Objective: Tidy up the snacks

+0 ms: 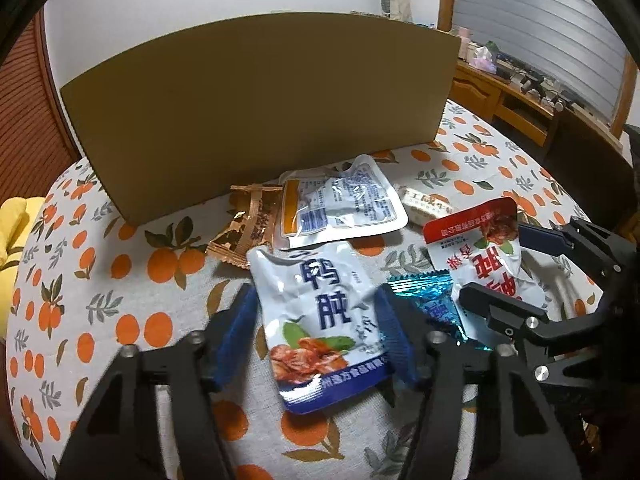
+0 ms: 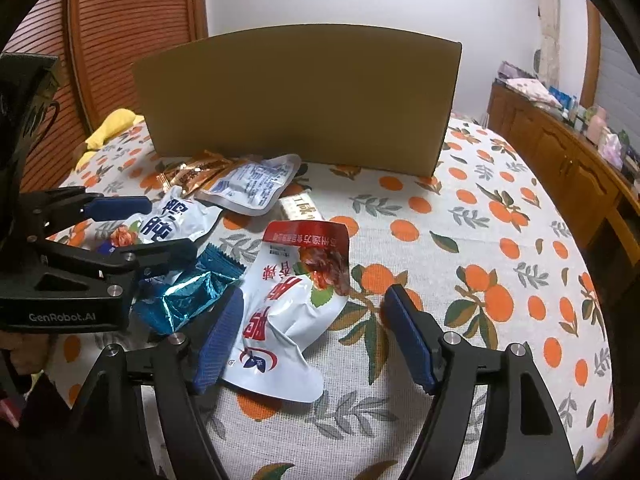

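progress: early; six snacks loose on counter near box | left gripper spread around blue pouch | right gripper spread around red pouch; nothing lifted

A home, likely a dining or living room: a round table under an orange-print tablecloth, a wooden sideboard cluttered with household items, a louvred wooden door, window blinds.

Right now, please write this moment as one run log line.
left gripper: open around blue-edged pouch | right gripper: open around red-topped pouch | cardboard box: upright behind snacks
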`<state>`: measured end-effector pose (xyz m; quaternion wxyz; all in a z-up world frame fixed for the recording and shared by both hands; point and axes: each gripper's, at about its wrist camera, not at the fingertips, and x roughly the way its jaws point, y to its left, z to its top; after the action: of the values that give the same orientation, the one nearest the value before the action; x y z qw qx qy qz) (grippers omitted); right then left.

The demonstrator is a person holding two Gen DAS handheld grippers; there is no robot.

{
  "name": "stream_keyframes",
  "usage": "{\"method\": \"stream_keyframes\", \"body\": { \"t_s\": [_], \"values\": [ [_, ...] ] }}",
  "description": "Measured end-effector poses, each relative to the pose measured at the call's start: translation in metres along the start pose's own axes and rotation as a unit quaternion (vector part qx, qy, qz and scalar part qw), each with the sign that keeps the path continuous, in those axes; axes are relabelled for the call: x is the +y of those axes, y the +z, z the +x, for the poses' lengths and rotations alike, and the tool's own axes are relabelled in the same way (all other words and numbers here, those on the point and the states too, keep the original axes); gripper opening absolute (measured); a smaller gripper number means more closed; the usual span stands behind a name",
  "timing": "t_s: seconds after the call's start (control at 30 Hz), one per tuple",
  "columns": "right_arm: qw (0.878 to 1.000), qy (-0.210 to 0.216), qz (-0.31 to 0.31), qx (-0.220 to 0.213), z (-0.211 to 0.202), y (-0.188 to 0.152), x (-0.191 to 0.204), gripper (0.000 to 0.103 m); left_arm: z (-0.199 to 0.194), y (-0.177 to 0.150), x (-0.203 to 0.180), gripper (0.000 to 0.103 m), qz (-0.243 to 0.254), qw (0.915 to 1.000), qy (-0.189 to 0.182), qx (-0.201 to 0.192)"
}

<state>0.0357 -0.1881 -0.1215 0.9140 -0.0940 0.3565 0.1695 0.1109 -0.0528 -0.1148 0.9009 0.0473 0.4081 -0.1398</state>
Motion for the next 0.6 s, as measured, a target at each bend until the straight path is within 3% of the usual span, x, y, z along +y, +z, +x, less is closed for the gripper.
{"method": "stream_keyframes", "body": {
  "t_s": [0.03, 0.3, 0.33, 0.6],
  "values": [
    [1.000, 0.000, 0.000, 0.000, 0.000, 0.000, 0.000, 0.075, -0.001, 0.000, 0.001, 0.053, -0.002, 1.0000, -0.002, -0.002],
    [1.000, -0.003, 0.000, -0.001, -0.001, 0.000, 0.000, 0.073, -0.020, -0.008, 0.017, 0.046, -0.023, 0.9996, -0.017, -0.008],
    [1.000, -0.003, 0.000, -0.002, -0.002, 0.000, -0.001, 0.073, -0.022, -0.009, 0.019, 0.040, -0.028, 0.9994, -0.018, -0.009],
    [1.000, -0.004, 0.000, -0.002, -0.002, 0.000, -0.001, 0.073, -0.033, -0.013, 0.021, 0.038, -0.029, 0.9992, -0.023, -0.016]
  ]
}}
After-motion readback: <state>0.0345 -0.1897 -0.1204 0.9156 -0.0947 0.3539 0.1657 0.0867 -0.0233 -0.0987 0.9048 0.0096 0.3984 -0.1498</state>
